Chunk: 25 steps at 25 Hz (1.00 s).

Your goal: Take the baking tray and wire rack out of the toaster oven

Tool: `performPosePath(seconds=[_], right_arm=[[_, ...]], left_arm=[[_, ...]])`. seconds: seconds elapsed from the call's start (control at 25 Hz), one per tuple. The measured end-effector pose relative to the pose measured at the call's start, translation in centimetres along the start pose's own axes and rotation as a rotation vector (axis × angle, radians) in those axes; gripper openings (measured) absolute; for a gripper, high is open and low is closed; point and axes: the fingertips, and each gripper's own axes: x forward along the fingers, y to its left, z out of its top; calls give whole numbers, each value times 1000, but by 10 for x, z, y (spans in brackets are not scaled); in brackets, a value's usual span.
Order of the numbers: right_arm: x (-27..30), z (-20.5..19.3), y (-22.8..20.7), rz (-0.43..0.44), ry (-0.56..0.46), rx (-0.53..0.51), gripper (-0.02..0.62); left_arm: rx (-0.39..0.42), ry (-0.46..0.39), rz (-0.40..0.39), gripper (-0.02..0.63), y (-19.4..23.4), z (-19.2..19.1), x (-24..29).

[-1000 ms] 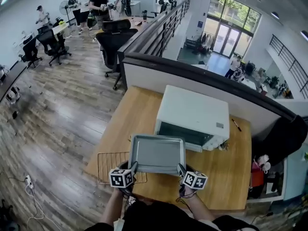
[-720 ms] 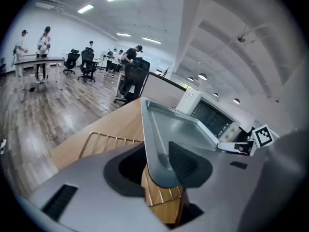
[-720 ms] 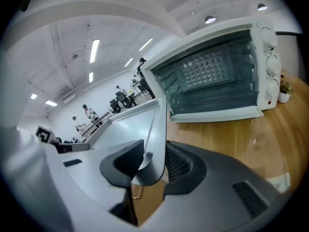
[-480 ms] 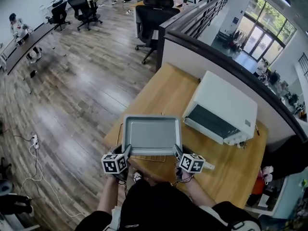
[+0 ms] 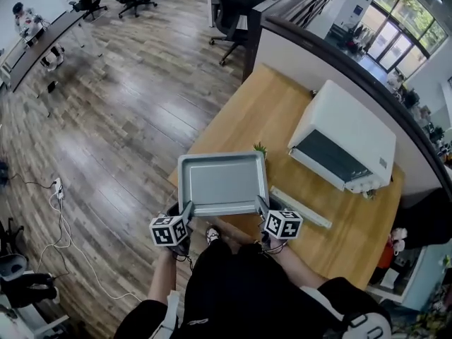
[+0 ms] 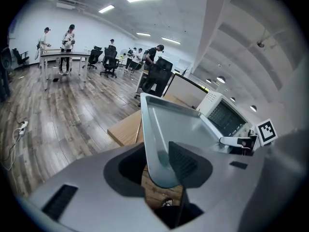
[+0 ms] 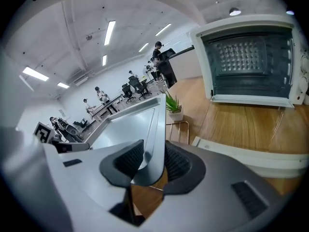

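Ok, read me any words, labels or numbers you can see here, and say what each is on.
No text can be read.
A small mark on the toaster oven: too small to read.
The left hand-held gripper and right hand-held gripper: only black-and-white square markers, no letters.
The baking tray: no print.

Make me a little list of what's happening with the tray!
tray: empty, held flat by its two near corners
left hand-held gripper: shut on the tray's left corner
right hand-held gripper: shut on the tray's right corner
oven: on the table, beyond the tray to the right
plant: small, on the table just behind the tray
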Motion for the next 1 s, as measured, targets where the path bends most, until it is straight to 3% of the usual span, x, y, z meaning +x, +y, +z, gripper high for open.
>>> performPosePath(seconds=[0.56, 0.8, 1.0], right_arm=[[-18, 13, 19, -18, -95, 3, 124], [-33, -5, 21, -12, -66, 30, 129], [-25, -30, 6, -53, -9, 56, 138]], left_arm=[[-33, -13, -78, 155, 2, 7, -6], [-30, -6, -98, 154, -4, -3, -23], [-16, 51, -88, 155, 0, -18, -9]])
